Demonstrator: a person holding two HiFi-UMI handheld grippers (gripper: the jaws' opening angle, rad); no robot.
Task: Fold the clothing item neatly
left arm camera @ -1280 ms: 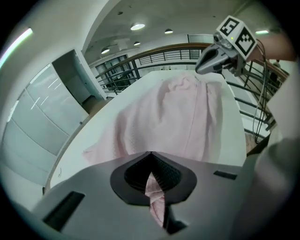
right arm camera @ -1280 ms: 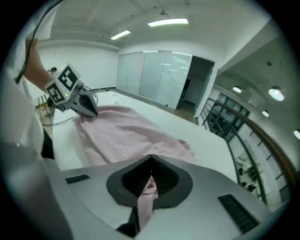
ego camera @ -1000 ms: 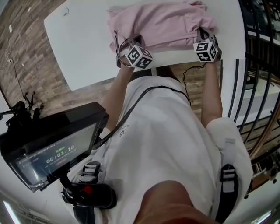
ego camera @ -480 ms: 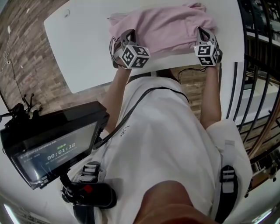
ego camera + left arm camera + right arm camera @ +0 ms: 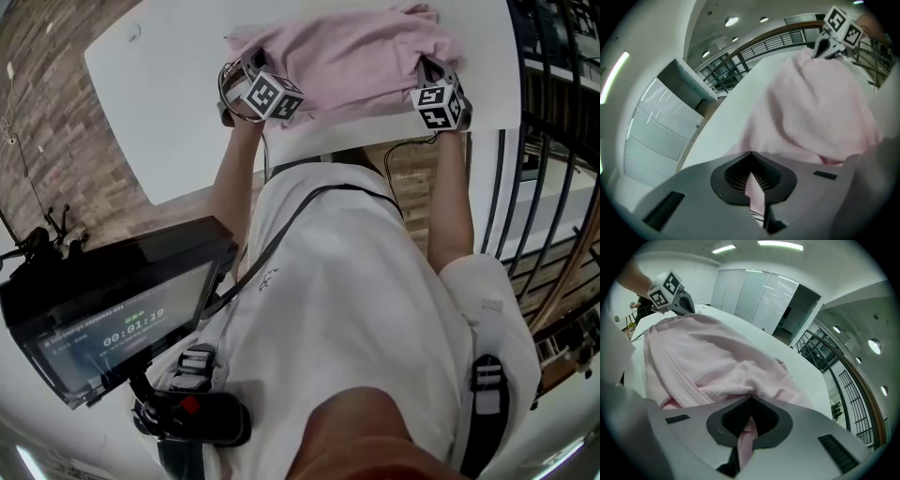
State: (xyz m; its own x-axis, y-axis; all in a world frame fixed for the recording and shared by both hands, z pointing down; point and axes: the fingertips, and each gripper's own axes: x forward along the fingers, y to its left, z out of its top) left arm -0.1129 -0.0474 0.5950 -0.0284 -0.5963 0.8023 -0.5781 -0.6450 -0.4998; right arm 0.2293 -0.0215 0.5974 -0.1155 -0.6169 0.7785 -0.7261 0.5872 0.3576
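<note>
A pink waffle-knit garment point(image 5: 342, 56) lies bunched on the white table point(image 5: 178, 112), near its front edge. My left gripper point(image 5: 246, 77) is shut on the garment's near left edge; pink cloth point(image 5: 754, 190) is pinched between its jaws in the left gripper view. My right gripper point(image 5: 429, 75) is shut on the near right edge, with a strip of the cloth point(image 5: 746, 439) caught between its jaws. The garment point(image 5: 708, 366) sags in folds between the two grippers. Each gripper view shows the other gripper's marker cube at the far end of the cloth.
The table's front edge point(image 5: 375, 141) runs just below both grippers, with brick-pattern floor point(image 5: 56, 150) to the left. A black metal railing point(image 5: 553, 187) stands to the right. A dark screen point(image 5: 112, 319) hangs at the person's left side.
My left gripper has moved up the picture and to the left with its cloth edge, away from the table's front edge. The right gripper has stayed almost in place.
</note>
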